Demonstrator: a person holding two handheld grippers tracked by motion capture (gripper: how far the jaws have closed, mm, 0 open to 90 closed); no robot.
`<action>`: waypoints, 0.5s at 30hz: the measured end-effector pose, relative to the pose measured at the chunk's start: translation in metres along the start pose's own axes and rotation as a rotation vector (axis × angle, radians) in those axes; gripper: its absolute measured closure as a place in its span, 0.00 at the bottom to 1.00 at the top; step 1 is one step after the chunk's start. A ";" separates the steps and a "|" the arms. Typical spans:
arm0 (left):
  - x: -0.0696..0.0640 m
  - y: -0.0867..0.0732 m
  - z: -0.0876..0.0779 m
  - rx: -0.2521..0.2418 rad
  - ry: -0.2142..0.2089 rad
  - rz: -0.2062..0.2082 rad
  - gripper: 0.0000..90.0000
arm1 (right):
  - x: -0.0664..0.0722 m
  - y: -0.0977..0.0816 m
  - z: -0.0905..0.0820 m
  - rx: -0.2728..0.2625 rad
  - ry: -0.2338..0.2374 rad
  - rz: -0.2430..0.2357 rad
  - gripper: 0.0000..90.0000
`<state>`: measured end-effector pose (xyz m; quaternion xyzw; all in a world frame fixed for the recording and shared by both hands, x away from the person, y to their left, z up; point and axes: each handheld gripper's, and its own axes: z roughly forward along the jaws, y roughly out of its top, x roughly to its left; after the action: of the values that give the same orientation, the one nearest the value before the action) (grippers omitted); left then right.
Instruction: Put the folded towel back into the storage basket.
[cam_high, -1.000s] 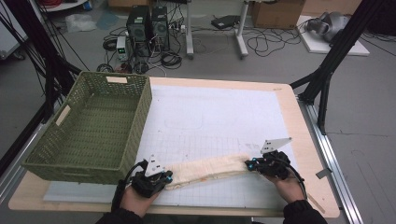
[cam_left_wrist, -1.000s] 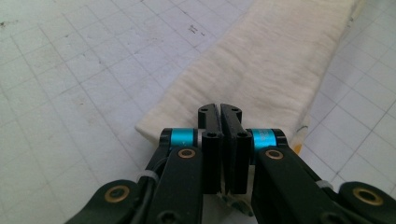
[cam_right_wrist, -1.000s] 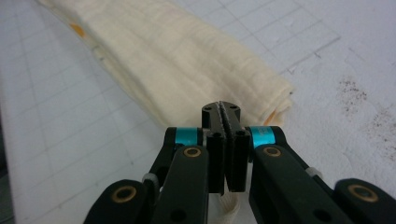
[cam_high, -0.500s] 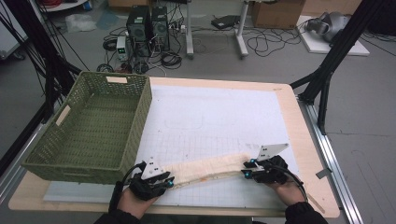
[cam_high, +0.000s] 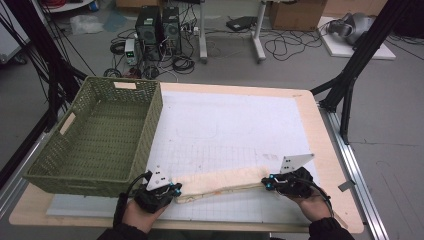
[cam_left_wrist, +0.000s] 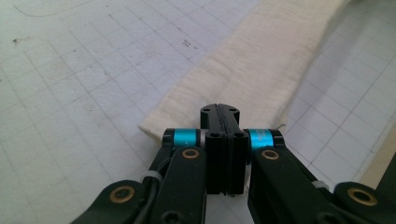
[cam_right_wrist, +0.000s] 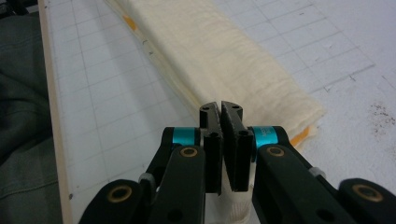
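Now two grippers, left (cam_high: 172, 190) and right (cam_high: 267, 182), each pinch one folded cream towel (cam_high: 222, 181) beside one green basket (cam_high: 100, 137).

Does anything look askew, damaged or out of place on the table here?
Nothing much. The folded cloth lies slightly slanted across the mat, pinched at each end by the left gripper and right gripper. An orange tag pokes out at one corner. The basket sits squarely at the table's left.

Green basket (cam_high: 100, 140) blocks left; mat (cam_high: 240, 125) beyond lies open.
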<state>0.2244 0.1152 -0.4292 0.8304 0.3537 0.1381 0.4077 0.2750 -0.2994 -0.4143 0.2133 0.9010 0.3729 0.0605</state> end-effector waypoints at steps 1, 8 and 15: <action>-0.001 -0.002 0.002 0.011 -0.001 -0.005 0.99 | 0.001 -0.002 0.001 0.009 0.003 -0.003 0.97; 0.000 -0.004 0.004 0.008 -0.033 -0.001 0.95 | 0.002 -0.009 0.011 0.045 0.025 0.025 0.81; -0.008 0.013 0.000 -0.054 -0.071 0.047 0.89 | 0.005 0.007 0.002 -0.076 0.039 0.029 0.74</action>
<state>0.2244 0.1040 -0.4186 0.8315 0.3155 0.1279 0.4390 0.2732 -0.2920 -0.4105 0.2167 0.8840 0.4117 0.0453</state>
